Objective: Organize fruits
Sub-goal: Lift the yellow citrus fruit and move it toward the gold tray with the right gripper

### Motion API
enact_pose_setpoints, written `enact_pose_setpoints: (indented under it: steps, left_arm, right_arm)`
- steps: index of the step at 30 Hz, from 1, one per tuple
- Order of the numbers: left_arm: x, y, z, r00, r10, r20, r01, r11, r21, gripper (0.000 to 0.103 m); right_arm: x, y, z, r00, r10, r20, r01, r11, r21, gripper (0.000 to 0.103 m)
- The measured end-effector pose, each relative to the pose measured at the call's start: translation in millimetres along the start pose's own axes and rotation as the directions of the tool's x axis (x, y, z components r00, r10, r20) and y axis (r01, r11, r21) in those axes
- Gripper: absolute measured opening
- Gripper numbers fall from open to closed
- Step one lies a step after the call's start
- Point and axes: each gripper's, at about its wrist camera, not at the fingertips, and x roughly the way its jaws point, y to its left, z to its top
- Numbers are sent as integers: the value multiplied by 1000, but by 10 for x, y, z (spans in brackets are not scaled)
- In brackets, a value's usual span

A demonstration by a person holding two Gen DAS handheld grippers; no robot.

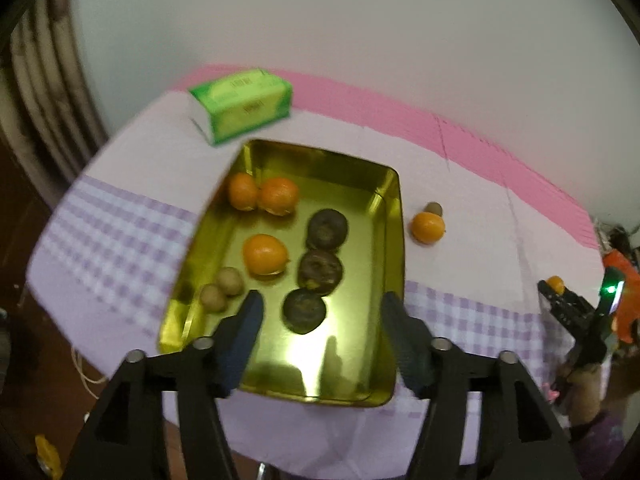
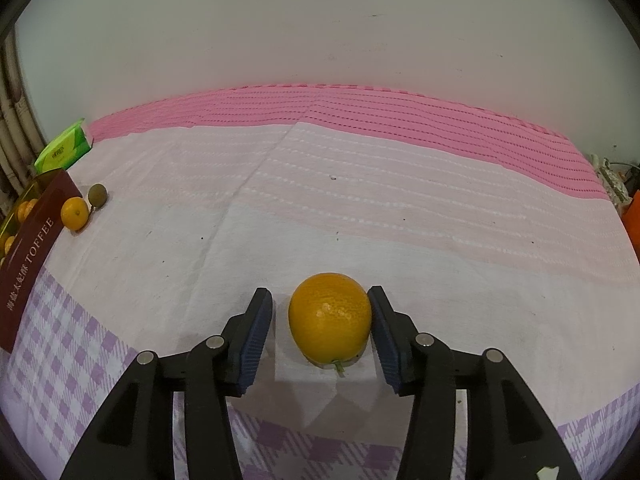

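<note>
A gold tin tray [image 1: 386, 240] holds three oranges [image 1: 265, 254], three dark round fruits [image 1: 327, 229] and two small brown fruits [image 1: 229, 280]. My left gripper [image 1: 322, 298] hangs open above the tray's near half with nothing between its fingers. In the right wrist view an orange [image 2: 330, 316] rests on the cloth between the fingers of my right gripper [image 2: 318, 291]. The right pad sits against the orange and the left pad stands clear of it, so the jaws are open. Another orange [image 1: 427, 227] and a small brown fruit [image 1: 433, 209] lie just right of the tray.
A green tissue pack [image 1: 244, 104] lies behind the tray. The tray's dark red outer wall [image 2: 32, 252] reads TOFFEE. A white, pink and purple-checked cloth [image 2: 360, 200] covers the table, whose edge drops off at the left and front. A person's hand [image 1: 580, 380] holds the right gripper.
</note>
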Motion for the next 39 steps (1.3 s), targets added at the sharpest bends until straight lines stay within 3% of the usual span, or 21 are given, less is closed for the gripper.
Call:
enact_pose_setpoints:
  steps: [4, 10, 13, 28, 39]
  left_arm:
    - [-33, 7, -95, 985, 149, 81, -153, 988, 38, 67]
    - [125, 94, -175, 970, 234, 70, -238, 970, 50, 67]
    - [183, 113, -195, 971, 232, 50, -234, 971, 52, 67]
    - [140, -9, -224, 973, 222, 67, -228, 969, 98, 74]
    - [183, -28, -241, 975, 217, 46, -221, 969, 108, 76]
  right_arm:
    - [-9, 4, -7, 1000, -1, 1, 1, 1000, 1, 47]
    - [-33, 30, -22, 1000, -5, 3, 5, 1000, -10, 39]
    - [-57, 52, -50, 1000, -5, 3, 5, 1000, -12, 34]
    - [-226, 319, -149, 997, 71, -14, -71, 997, -1, 34]
    - [-437, 890, -92, 985, 171, 0, -170, 981, -96, 34]
